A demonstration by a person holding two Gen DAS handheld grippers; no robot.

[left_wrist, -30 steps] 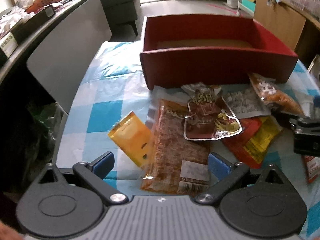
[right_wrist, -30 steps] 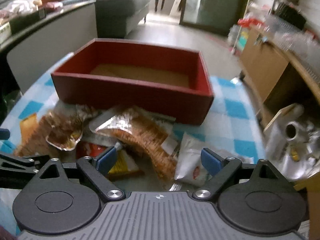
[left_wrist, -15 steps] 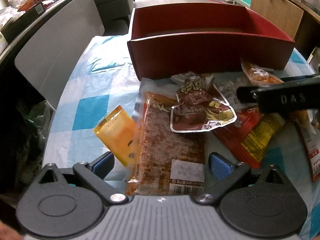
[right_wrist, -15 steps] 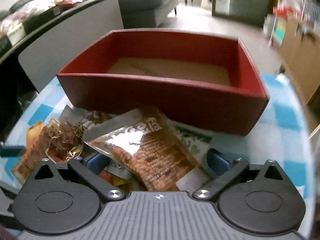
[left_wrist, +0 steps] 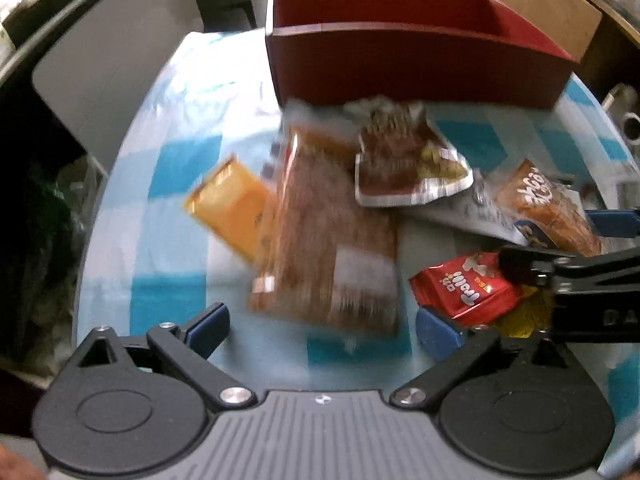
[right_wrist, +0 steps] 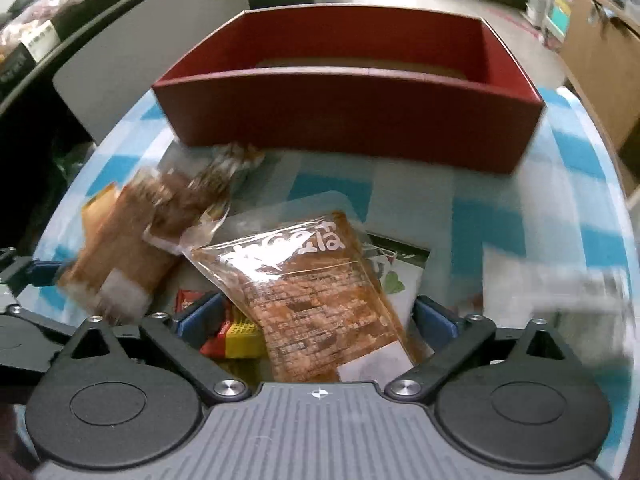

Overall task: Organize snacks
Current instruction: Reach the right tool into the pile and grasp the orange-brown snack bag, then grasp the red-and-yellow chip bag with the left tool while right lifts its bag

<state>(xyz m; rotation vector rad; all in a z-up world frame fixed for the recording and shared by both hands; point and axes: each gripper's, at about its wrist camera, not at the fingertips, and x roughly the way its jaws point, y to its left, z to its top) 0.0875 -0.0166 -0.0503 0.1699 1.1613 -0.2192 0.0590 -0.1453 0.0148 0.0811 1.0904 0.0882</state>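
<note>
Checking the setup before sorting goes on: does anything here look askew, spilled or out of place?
Yes. The snack packets lie in a loose overlapping heap on the checked cloth, none in the red box. The clear-wrapped brown packet sits tilted over a red and yellow packet. Nothing looks torn or spilled.

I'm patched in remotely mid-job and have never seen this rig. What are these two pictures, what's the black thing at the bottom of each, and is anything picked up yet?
There is no robot arm: a person holds a two-finger gripper in each hand, with a fisheye camera looking along its fingers. One picture is from the left gripper, the other from the right gripper. On the blue checked tablecloth snack packets lie in front of a red box. The right gripper's jaws, which have just been closing a little, straddle a clear packet of brown snack without pressing it. The left gripper stands open over a long brown packet. Nothing is held.
</note>
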